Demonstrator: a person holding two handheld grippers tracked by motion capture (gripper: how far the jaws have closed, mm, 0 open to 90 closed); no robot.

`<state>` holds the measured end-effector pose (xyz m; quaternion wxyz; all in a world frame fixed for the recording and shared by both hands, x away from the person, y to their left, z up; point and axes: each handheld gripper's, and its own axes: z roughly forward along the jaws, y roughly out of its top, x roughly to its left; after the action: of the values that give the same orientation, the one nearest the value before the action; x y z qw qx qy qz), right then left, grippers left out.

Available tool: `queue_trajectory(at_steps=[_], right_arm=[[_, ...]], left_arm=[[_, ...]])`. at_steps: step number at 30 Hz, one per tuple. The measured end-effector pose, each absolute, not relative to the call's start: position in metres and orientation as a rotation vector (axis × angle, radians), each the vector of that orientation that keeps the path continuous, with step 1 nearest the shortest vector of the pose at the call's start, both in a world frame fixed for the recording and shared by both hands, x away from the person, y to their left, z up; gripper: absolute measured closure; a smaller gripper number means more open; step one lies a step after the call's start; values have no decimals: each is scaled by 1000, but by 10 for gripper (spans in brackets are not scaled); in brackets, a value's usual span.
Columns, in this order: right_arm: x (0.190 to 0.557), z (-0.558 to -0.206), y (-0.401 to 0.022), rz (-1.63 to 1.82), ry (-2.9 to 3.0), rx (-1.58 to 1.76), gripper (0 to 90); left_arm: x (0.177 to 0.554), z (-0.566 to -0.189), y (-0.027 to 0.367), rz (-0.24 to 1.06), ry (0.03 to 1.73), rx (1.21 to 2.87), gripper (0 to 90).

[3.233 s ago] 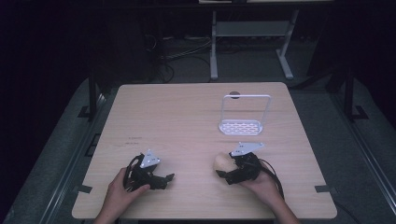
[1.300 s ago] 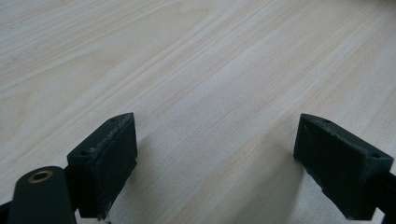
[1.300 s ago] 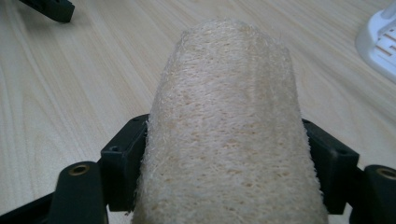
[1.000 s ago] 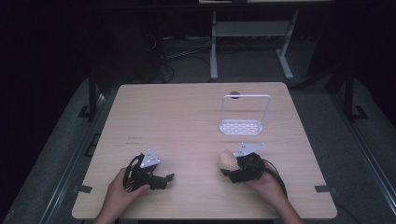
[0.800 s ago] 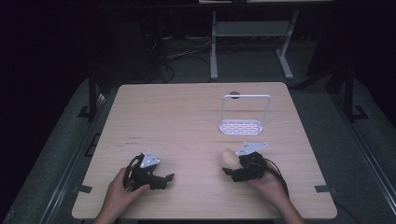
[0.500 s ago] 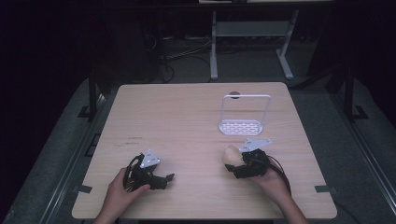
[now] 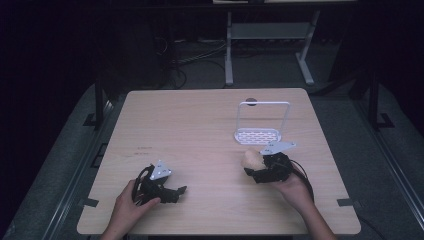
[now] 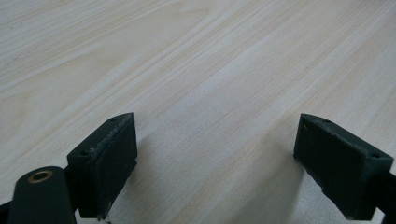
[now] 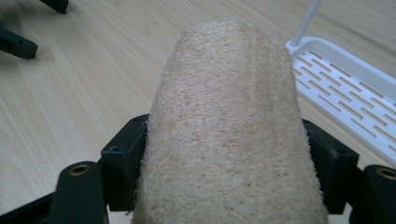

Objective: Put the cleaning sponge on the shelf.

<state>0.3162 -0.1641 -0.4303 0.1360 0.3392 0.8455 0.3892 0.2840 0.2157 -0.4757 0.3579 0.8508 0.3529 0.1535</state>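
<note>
A tan loofah sponge (image 9: 229, 126) sits between the jaws of my right gripper (image 9: 229, 172), which is shut on it; both pads press its sides. In the high view that gripper (image 7: 256, 169) hovers over the table's right front with the loofah (image 7: 250, 160) sticking out toward the left. A white slotted tray with an upright wire handle (image 7: 258, 135) stands just beyond it, and its slotted base (image 9: 345, 98) lies to the right of the loofah. My left gripper (image 7: 172, 192) rests at the left front, open, with bare wood between its pads (image 8: 107, 158).
The light wooden table (image 7: 190, 125) has open surface across its middle and left. A small dark round hole (image 7: 251, 100) lies near the far edge behind the tray. Dark floor, cables and a metal stand's legs surround the table.
My right gripper has lifted a little and shifted right toward the tray with the loofah in it. The left gripper has stayed still.
</note>
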Motion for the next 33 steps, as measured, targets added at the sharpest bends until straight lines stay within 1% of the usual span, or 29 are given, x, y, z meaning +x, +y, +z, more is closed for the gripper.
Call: queue_trajectory(at_steps=[33], right_arm=[[343, -414, -168, 1151, 2381, 1002, 270]], left_arm=[[284, -476, 216, 397, 908, 2197, 128]])
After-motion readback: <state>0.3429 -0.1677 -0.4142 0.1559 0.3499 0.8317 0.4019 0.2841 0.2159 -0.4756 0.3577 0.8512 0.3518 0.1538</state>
